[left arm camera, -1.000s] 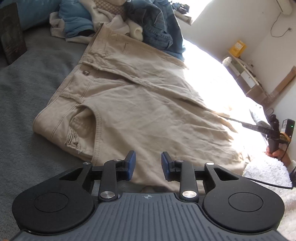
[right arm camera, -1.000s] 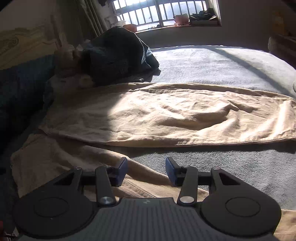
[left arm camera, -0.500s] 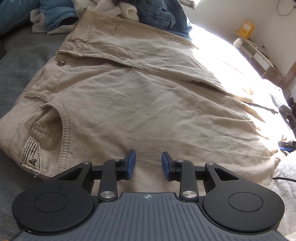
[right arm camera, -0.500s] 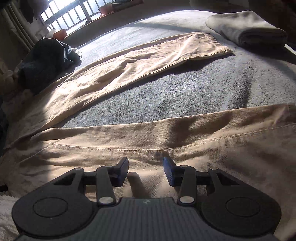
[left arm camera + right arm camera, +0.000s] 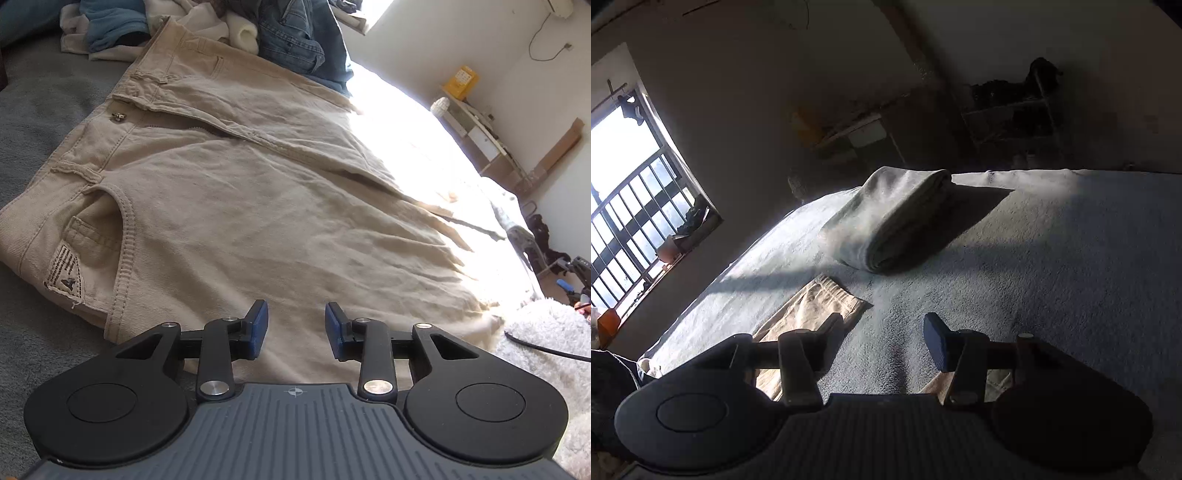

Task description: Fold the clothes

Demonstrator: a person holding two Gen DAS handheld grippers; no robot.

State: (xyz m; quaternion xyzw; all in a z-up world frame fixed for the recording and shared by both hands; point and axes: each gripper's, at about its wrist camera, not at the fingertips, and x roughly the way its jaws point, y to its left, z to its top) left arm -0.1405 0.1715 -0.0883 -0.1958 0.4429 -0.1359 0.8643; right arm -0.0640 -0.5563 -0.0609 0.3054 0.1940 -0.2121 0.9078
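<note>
**Q:** Where are my grippers right now?

**A:** I have the left gripper (image 5: 296,330) low over the hip of the beige trousers (image 5: 236,206), its jaws opening with only the cloth lying under the gap, nothing pinched. The right gripper (image 5: 882,338) is also opening and empty, hanging over the grey bedcover (image 5: 1052,258) between the two trouser legs, the far leg's hem (image 5: 822,304) just beyond its left finger.

**Q:** Which step is that?

**A:** I judge it the set-up for the first fold: the trousers lie spread flat, waistband (image 5: 122,122) towards the heap of unfolded clothes (image 5: 288,40), legs apart.

**Q:** And next?

**A:** I need a grip on the near side seam and near hem, then carry that leg over the far one. A folded towel (image 5: 897,218) sits beyond.
</note>
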